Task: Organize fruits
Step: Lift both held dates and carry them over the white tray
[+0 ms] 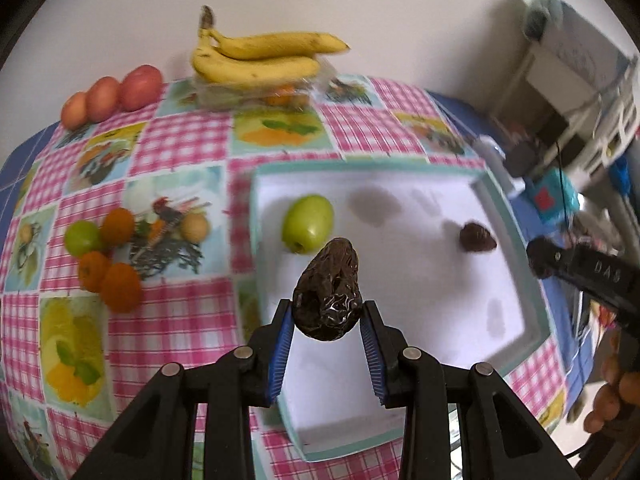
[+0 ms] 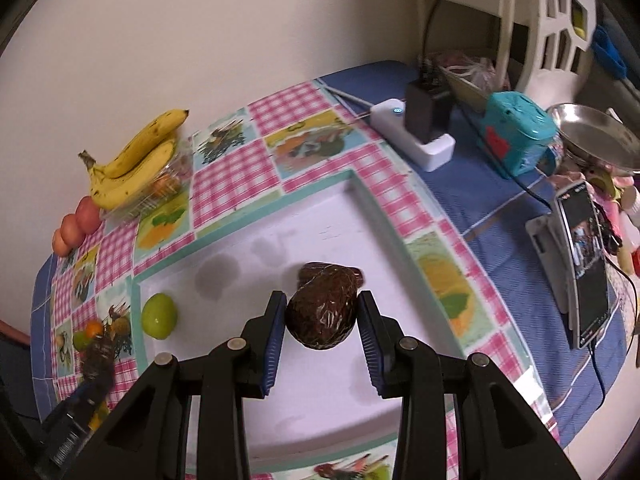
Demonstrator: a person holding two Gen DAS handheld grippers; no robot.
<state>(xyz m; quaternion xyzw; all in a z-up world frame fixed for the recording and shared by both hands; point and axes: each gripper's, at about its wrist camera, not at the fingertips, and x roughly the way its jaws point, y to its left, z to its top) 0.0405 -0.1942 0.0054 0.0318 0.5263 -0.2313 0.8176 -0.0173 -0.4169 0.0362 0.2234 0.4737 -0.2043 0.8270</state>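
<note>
Both tools carry fruit over the tray. Left tool pinches 1 date; right tool pinches another. Next, I judge: lower, release beside the tray's date.

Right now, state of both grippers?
Left gripper: shut on a dark wrinkled fruit, above the white tray.
Right gripper: shut on another dark fruit, above the same tray.

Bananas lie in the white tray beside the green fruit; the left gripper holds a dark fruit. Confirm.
Wrong: the bananas rest on a clear container by the wall, outside the white tray, per the left wrist view. The green fruit is in the tray, and the left gripper holds the dark fruit.
</note>
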